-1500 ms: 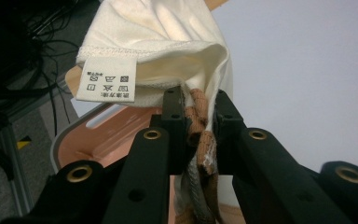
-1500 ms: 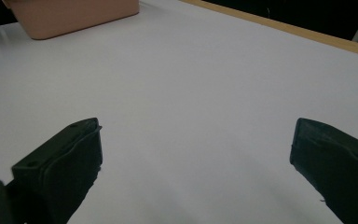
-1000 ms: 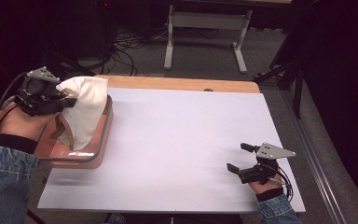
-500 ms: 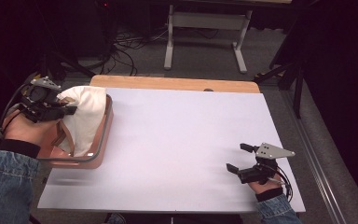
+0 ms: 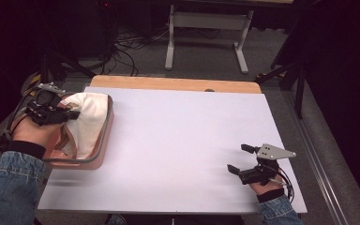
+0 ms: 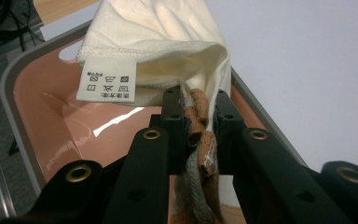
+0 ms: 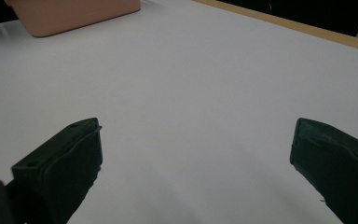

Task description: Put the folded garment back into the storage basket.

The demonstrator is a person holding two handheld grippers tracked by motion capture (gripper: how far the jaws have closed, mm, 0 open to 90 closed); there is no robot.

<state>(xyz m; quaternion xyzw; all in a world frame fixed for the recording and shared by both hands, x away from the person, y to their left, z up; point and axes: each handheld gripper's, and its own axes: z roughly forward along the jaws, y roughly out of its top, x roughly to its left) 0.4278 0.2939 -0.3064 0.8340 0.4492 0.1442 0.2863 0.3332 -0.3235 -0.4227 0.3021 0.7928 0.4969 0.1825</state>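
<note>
Left tool (image 6: 200,135) is clamped on a bunch of cream cloth (image 6: 168,42) and brown-and-grey fabric (image 6: 200,140), holding it over the pink basin (image 5: 104,140) at the left edge of the counter (image 5: 178,140). Right tool (image 5: 240,160) rests near the right edge, its jaws wide apart with nothing between them.
</note>
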